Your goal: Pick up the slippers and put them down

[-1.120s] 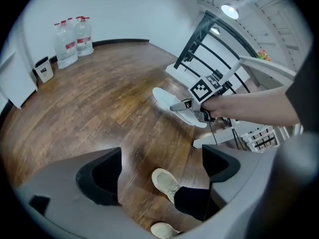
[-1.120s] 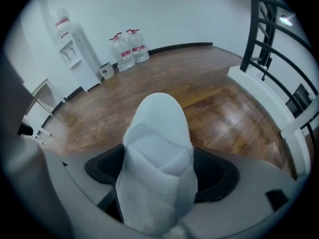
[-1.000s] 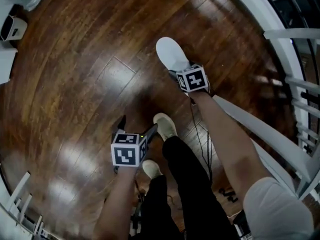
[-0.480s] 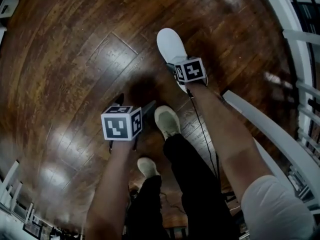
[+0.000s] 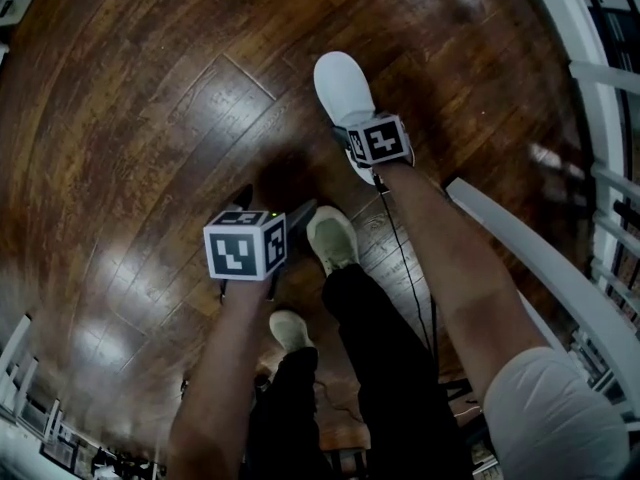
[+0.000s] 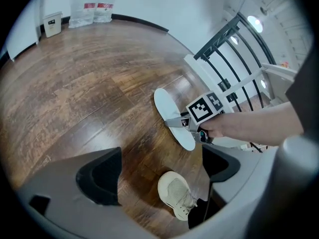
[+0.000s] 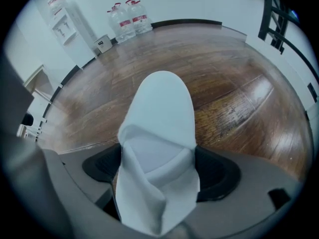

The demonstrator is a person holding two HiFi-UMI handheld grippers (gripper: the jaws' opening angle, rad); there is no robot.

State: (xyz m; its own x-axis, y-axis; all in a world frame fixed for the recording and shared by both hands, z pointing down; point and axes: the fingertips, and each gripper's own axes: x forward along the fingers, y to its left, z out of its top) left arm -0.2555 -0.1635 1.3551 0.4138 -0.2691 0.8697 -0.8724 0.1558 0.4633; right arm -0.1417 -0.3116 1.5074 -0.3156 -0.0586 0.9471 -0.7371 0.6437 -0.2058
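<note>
One white slipper (image 5: 343,86) lies on the dark wooden floor, toe pointing away from me. My right gripper (image 5: 352,153) stands steeply over its heel end. In the right gripper view the slipper (image 7: 162,113) runs out between the pads (image 7: 107,166), its creased back still between them; the jaws have just been opening and no longer pinch it. My left gripper (image 5: 270,206) hangs open and empty low over bare floor, left of the slipper. In the left gripper view its jaws (image 6: 159,168) stand wide apart, with the slipper (image 6: 172,118) and the right gripper ahead.
The person's two pale shoes (image 5: 333,238) (image 5: 292,330) stand just behind the grippers. A white railing (image 5: 560,268) runs along the right. Water bottles (image 6: 97,6), a small box (image 6: 52,24) and a dispenser (image 7: 67,21) stand by the far wall.
Both hands have sunk toward the floor. The slipper has come down with the right gripper and now lies on the boards. The left gripper stays empty.
</note>
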